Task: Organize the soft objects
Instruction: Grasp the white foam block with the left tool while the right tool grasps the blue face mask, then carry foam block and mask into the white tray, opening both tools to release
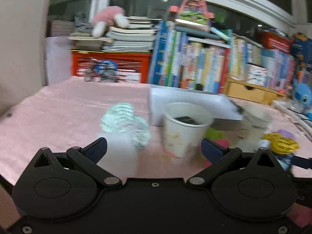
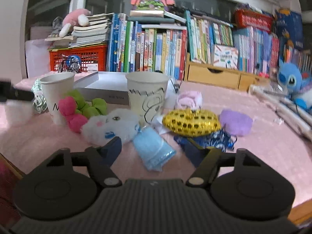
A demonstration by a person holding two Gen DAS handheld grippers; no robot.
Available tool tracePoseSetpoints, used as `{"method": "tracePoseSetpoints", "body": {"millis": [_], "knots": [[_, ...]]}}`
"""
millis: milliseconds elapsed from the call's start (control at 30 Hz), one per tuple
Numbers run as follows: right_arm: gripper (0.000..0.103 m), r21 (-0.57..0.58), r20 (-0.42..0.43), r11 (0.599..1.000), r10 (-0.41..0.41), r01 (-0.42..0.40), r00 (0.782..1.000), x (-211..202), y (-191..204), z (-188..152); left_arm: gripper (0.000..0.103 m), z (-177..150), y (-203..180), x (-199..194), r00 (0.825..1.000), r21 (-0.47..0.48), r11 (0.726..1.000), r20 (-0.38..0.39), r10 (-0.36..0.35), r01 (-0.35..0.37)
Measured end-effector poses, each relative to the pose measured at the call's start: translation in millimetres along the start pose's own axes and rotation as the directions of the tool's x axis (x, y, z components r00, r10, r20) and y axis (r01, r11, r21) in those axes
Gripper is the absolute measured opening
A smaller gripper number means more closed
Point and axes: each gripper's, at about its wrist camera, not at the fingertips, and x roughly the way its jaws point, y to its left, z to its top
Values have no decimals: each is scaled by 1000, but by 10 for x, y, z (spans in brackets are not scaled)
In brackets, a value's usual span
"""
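Two paper cups stand on the pink surface (image 2: 253, 146) in front of a grey box (image 2: 101, 92). Landmark: the right cup (image 2: 147, 95), with black line drawing.

Right gripper (image 2: 153, 148): jaws apart, nothing between the pads; a blue cloth roll (image 2: 154, 150) lies on the surface between the fingers, not touched.

Soft objects near the right cup:
- white plush (image 2: 111, 125), just left of and in front of it
- pink and green plush (image 2: 78, 109), further left, against the left cup (image 2: 55, 97)
- gold spotted pouch (image 2: 192, 122), right of and in front of it, lying over a blue foil wrapper (image 2: 218, 139)
- purple pad (image 2: 236, 122), right of the pouch
- pale pink roll (image 2: 189, 99), just right of the cup, behind the pouch

Left gripper (image 1: 154, 149): jaws wide apart, empty. View blurred. A white and teal striped item (image 1: 124, 120) lies left of the left cup (image 1: 185, 128); a pale blurred shape sits by the left finger, identity unclear.
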Motion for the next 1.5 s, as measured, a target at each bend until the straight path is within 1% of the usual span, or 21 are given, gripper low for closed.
{"method": "tracePoseSetpoints", "body": {"millis": [67,167,333,400,500,600,667,733,767,867,1033,1167,1300,1500], "knots": [[74,-23,-14,1000,4,-5,1000,35,5,15,101,16,72,83,998,-22,999,-36,48,-48],[72,-56,-35,998,4,-6,999,85,18,10,98,-16,156,194,994,-42,996,-79,81,-84],[71,-90,-61,996,12,-17,998,159,26,-19,96,-86,185,350,988,-26,993,-110,110,-113],[71,-90,-71,996,13,-20,997,190,23,-22,94,-111,174,398,985,-13,992,-117,123,-125],[68,-86,-81,996,12,-19,997,227,18,-23,88,-130,163,468,982,1,990,-127,137,-138],[64,-87,-86,996,14,-22,996,253,11,-10,80,-150,173,517,980,-1,990,-141,142,-143],[61,-83,-93,996,16,-24,996,270,2,-14,61,-162,181,545,976,-1,989,-159,145,-147],[53,-76,-101,997,16,-23,995,292,-10,-8,51,-172,193,563,971,-1,986,-175,163,-165],[53,-73,-102,997,19,-26,995,295,-16,-7,51,-175,196,557,971,2,986,-174,166,-168],[50,-76,-101,997,23,-31,995,282,-21,0,50,-162,196,494,976,5,988,-158,150,-151],[47,-60,-76,998,26,-30,997,199,-46,64,50,-8,160,327,986,19,990,-95,140,-138],[45,-47,-47,998,35,-37,998,107,-84,164,50,167,154,210,993,1,995,-58,98,-98],[44,-30,-24,998,46,-47,999,28,-134,265,50,379,120,149,998,10,999,-22,54,-54],[44,30,8,997,64,-65,998,-53,-266,438,50,657,56,210,999,0,999,-18,-46,46]]}}
